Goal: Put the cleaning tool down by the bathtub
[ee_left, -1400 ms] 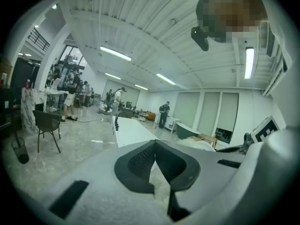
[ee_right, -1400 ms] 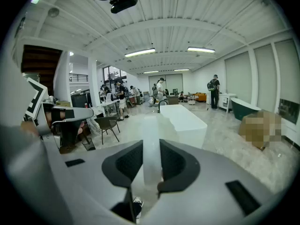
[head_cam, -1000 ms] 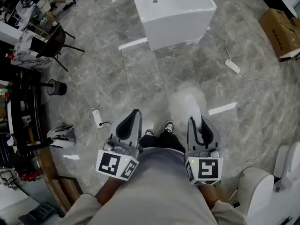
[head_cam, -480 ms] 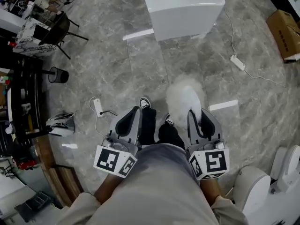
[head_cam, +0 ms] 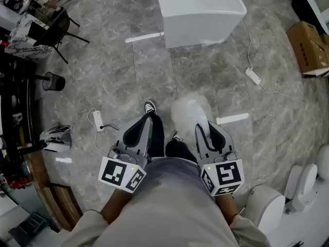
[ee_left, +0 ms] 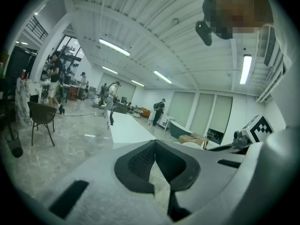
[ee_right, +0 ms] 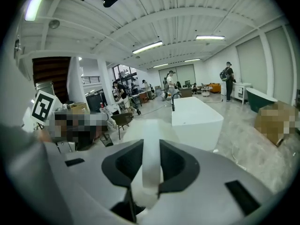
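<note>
A white bathtub point(head_cam: 198, 12) stands on the grey marble floor ahead; it also shows in the right gripper view point(ee_right: 194, 118) and the left gripper view point(ee_left: 126, 128). The cleaning tool is a fluffy white duster point(head_cam: 187, 115) with a flat white handle point(ee_right: 150, 158). My right gripper point(head_cam: 208, 133) is shut on that handle, which runs up between its dark pads point(ee_right: 176, 165), and the fluffy head sticks out in front. My left gripper point(head_cam: 148, 120) is shut with nothing in it; its pads point(ee_left: 140, 161) meet at the tip. Both grippers are held low, well short of the tub.
A power strip point(head_cam: 253, 76) with its cable lies right of the tub, with a cardboard box point(head_cam: 308, 48) beyond it. A black bin point(head_cam: 53, 81), a chair point(head_cam: 56, 27) and a second power strip point(head_cam: 96, 120) are at the left. White toilets point(head_cam: 264, 207) stand at the lower right. People stand in the background.
The person has stepped forward, one shoe now ahead between the grippers. Both grippers shifted slightly left in the view. The duster stays in the right gripper.
</note>
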Available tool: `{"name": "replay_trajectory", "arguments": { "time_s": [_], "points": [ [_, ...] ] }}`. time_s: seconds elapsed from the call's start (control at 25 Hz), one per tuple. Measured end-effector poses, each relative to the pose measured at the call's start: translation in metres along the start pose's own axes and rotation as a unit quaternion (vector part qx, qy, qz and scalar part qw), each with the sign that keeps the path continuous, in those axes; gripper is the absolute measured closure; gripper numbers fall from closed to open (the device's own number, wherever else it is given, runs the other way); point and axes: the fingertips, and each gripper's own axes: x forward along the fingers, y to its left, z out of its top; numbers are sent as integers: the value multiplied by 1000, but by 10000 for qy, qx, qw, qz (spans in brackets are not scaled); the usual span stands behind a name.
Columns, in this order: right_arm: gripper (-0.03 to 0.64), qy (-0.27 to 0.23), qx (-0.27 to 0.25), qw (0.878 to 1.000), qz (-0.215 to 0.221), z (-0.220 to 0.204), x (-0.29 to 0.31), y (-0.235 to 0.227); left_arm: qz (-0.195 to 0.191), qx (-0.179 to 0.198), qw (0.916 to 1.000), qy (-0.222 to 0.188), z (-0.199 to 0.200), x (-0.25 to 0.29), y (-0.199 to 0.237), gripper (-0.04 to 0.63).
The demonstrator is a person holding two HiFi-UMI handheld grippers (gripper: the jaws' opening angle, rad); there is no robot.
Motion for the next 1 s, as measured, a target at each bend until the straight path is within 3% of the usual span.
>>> {"name": "replay_trajectory", "arguments": {
  "time_s": [0.44, 1.0],
  "points": [
    [532, 251, -335, 9991, 31, 58, 101, 16, -266, -210, 9994, -83, 48, 62, 88, 588],
    [532, -9, -460, 9986, -265, 143, 208, 42, -226, 48, 9997, -127, 110, 99, 207, 589]
  ]
}}
